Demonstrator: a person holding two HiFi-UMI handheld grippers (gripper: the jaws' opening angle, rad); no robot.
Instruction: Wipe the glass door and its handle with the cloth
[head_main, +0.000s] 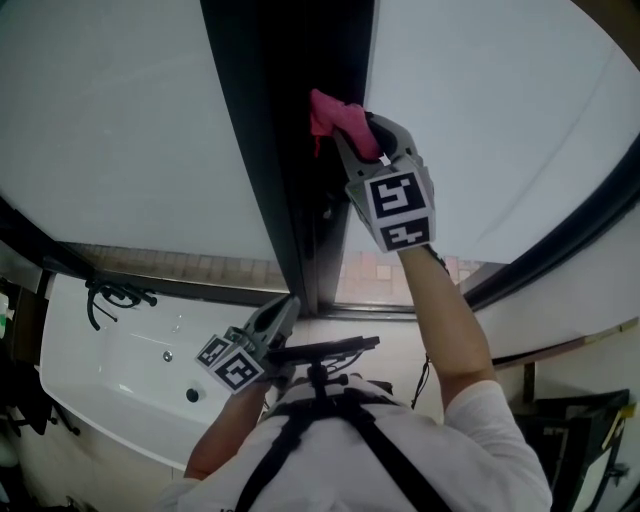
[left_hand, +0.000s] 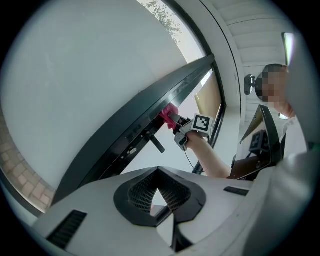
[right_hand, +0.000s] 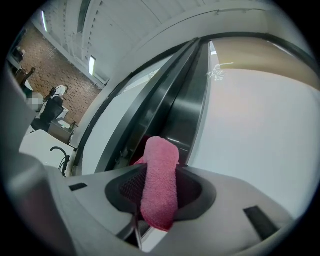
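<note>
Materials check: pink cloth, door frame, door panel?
pink cloth: terry or microfibre, looped nap visible.
door frame: dark metal, probably coated aluminium; smooth, soft sheen.
door panel: glass, seemingly frosted; even pale matte surface.

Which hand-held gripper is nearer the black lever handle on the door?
Right. The right hand-held gripper holds a pink terry cloth against the dark door frame, close beside the black lever handle; the left hand-held gripper, shut and empty, sits lower, clear of it.

cloth (head_main: 328, 110) contact with door frame (head_main: 262, 170) hidden, maybe touching
</note>
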